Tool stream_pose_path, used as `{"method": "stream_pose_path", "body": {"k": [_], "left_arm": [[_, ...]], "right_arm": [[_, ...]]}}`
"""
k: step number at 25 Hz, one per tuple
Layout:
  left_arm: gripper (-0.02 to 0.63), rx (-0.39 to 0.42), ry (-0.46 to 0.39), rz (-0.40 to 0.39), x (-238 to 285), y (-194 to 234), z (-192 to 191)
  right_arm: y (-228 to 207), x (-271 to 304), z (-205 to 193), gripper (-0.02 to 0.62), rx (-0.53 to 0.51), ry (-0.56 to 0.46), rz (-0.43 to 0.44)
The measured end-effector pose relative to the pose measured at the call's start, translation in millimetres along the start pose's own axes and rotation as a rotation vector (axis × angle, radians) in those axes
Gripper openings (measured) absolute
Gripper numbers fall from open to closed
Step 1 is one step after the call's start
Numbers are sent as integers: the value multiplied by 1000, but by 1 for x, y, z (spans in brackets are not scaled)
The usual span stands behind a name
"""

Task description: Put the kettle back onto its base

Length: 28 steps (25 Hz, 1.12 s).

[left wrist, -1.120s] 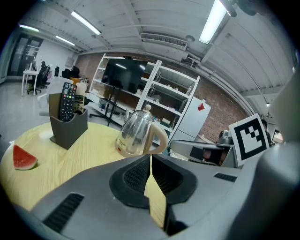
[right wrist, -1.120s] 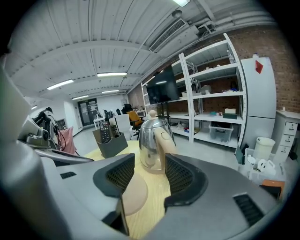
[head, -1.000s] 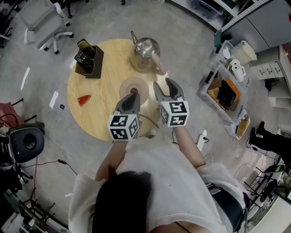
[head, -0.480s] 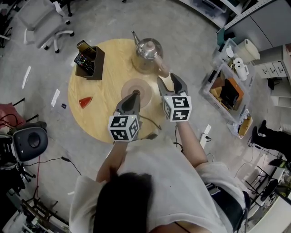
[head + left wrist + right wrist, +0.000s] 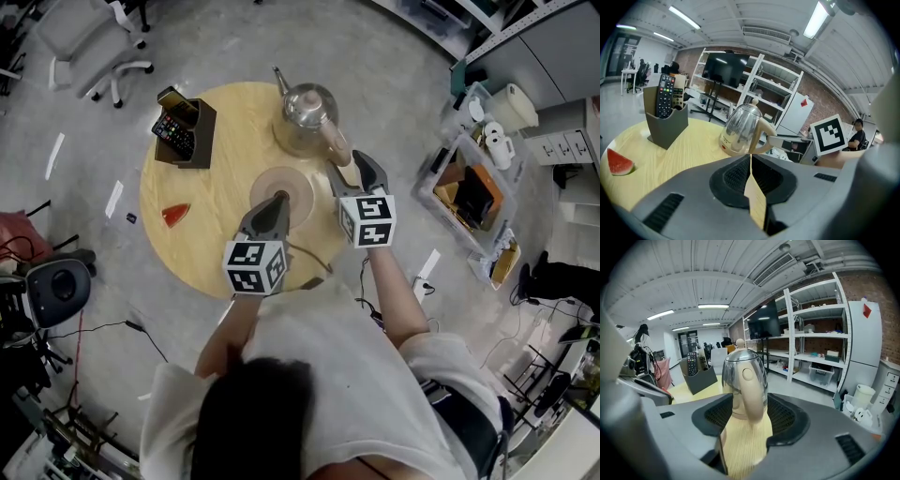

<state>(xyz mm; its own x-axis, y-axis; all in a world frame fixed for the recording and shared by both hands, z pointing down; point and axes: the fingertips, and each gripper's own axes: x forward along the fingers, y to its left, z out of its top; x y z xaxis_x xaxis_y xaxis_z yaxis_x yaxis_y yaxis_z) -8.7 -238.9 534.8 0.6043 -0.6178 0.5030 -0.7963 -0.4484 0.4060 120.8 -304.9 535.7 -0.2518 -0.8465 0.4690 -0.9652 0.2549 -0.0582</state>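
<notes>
Jaws of right gripper (image 5: 352, 171): opening, handle (image 5: 336, 142) of kettle (image 5: 305, 108) lined up between, untouched; left gripper (image 5: 278, 199): clenched, empty. Rigid smooth steel, probably weighty; best grasped mid-handle, kept upright toward base (image 5: 265, 180).

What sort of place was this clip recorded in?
Probably an open office or lab workspace: tall white open shelving along a brick wall, a large dark screen, swivel office chairs, and a round wooden table as the work surface.

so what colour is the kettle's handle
Beige handle on a silver kettle; clearest in the right gripper view.
</notes>
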Motion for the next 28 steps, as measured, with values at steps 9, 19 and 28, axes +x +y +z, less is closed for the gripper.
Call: {"method": "stream_pose_path", "body": {"k": [9,19,28], "left_arm": [[35,1,27,9,4,10,-3],[35,-4,53,26,8,20,-10],[35,3,74,21,14,20,-14]], "right_arm": [[5,14,1,221,-16,20,38],[-4,28,0,219,-51,27,63],[2,36,1,219,-92,27,141]]}}
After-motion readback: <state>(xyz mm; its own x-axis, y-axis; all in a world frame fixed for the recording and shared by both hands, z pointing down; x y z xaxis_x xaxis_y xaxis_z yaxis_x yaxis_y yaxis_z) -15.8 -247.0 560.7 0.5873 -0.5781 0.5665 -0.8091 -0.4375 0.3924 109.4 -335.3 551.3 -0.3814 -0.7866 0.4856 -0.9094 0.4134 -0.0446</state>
